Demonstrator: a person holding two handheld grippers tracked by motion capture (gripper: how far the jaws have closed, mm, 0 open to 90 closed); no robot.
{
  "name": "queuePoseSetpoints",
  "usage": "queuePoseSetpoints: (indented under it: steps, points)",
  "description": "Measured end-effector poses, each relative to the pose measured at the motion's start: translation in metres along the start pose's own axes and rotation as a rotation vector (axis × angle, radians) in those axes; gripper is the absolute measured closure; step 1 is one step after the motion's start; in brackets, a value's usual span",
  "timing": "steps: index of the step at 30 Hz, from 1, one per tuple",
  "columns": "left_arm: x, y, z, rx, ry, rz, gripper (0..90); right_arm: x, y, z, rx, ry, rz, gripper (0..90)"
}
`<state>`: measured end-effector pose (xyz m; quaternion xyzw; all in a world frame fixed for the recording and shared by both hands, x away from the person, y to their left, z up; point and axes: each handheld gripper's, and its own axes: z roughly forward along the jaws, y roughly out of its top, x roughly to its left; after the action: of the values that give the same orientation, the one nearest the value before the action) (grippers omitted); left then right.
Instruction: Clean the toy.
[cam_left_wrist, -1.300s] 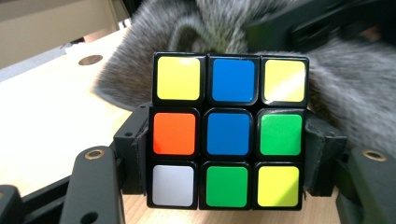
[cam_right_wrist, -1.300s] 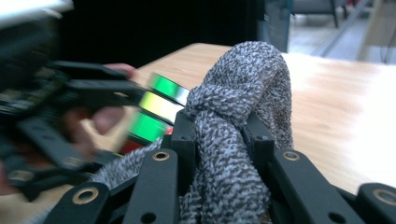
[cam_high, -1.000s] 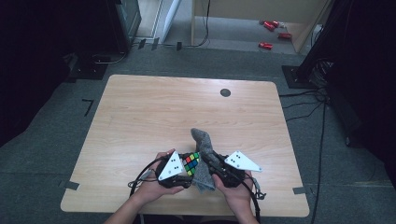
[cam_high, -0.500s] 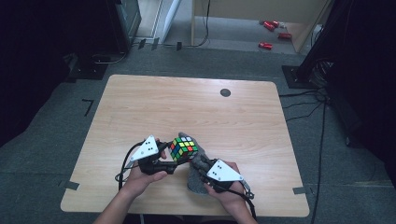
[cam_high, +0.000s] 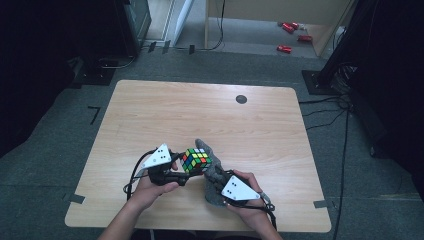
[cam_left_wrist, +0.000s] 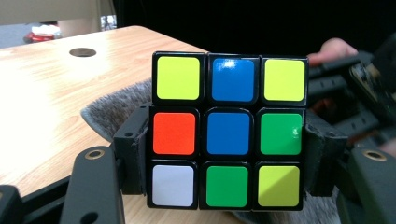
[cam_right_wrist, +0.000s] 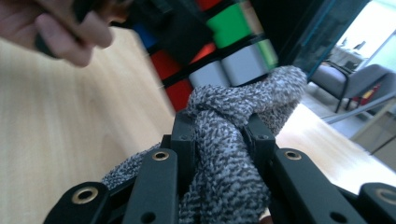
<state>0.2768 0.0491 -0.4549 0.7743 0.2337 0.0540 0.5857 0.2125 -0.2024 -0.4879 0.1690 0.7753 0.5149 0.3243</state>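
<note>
Grey speckled knit cloth (cam_right_wrist: 224, 158) bunched between the two black jaws of the right gripper (cam_right_wrist: 219, 135), pinched tight, a fold of it bulging above the jaw tips; in the high view the same cloth (cam_high: 212, 172) lies partly on the pale wood table (cam_high: 200, 115) near its front edge, running from under the cube toward the right gripper (cam_high: 220, 182), which sits in the person's right hand (cam_high: 250, 202). Colour cube (cam_left_wrist: 229, 130) clamped by its two sides in the left gripper (cam_left_wrist: 229, 154), jaws pressed on the middle and lower rows; face toward the camera reads yellow, blue, yellow on top, orange, blue, green in the middle, white, green, yellow-green below. From above, the cube (cam_high: 196, 160) sits just off the front centre of the table, held by the left gripper (cam_high: 186, 172) in the left hand (cam_high: 150, 187), directly beside the cloth, touching or nearly so. Dark round hole (cam_high: 241, 99) in the table top toward the far edge, well apart from both hands. Red items (cam_high: 292, 35) on the floor beyond the table
</note>
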Motion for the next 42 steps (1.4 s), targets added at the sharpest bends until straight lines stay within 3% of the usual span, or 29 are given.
queuePoseSetpoints:
  steps: [3, 6, 9, 11, 18, 21, 25, 30, 35, 38, 42]
  points:
    - [0.000, 0.000, -0.001, -0.002, 0.009, -0.008, 34.2, 0.011, -0.001, 0.007, 0.034, 0.025, -0.052, 71.1]
    - [0.001, 0.000, -0.002, -0.007, 0.012, -0.012, 34.2, 0.013, 0.000, 0.008, 0.045, 0.024, -0.060, 71.1]
    - [-0.001, -0.001, 0.000, 0.004, 0.014, 0.007, 34.3, -0.001, 0.003, 0.000, -0.001, -0.018, 0.009, 71.1]
    - [-0.002, -0.001, 0.001, 0.003, 0.013, 0.005, 34.3, -0.005, 0.003, -0.003, -0.009, -0.034, 0.016, 71.1]
    - [-0.001, 0.000, -0.002, -0.017, 0.034, -0.011, 34.3, 0.016, -0.002, 0.010, 0.036, 0.033, -0.034, 70.7]
    - [0.000, -0.001, -0.001, -0.016, 0.039, -0.007, 34.3, 0.010, 0.000, 0.007, 0.025, 0.019, -0.021, 70.8]
    - [-0.002, -0.002, 0.001, -0.007, 0.043, -0.003, 34.3, -0.001, 0.003, -0.001, -0.011, -0.033, 0.043, 70.8]
    - [-0.002, 0.000, -0.001, -0.041, 0.065, -0.023, 34.2, 0.016, -0.001, 0.010, 0.024, 0.018, 0.035, 70.3]
    - [-0.007, -0.002, 0.004, -0.068, 0.096, -0.031, 34.3, 0.024, 0.001, 0.017, 0.017, 0.081, 0.164, 70.0]
    - [-0.012, -0.002, 0.008, -0.077, 0.111, -0.010, 34.3, 0.022, 0.002, 0.017, 0.013, 0.071, 0.216, 70.1]
    - [-0.012, -0.001, 0.004, -0.113, 0.111, -0.033, 34.3, 0.014, -0.002, 0.015, -0.002, 0.046, 0.321, 70.2]
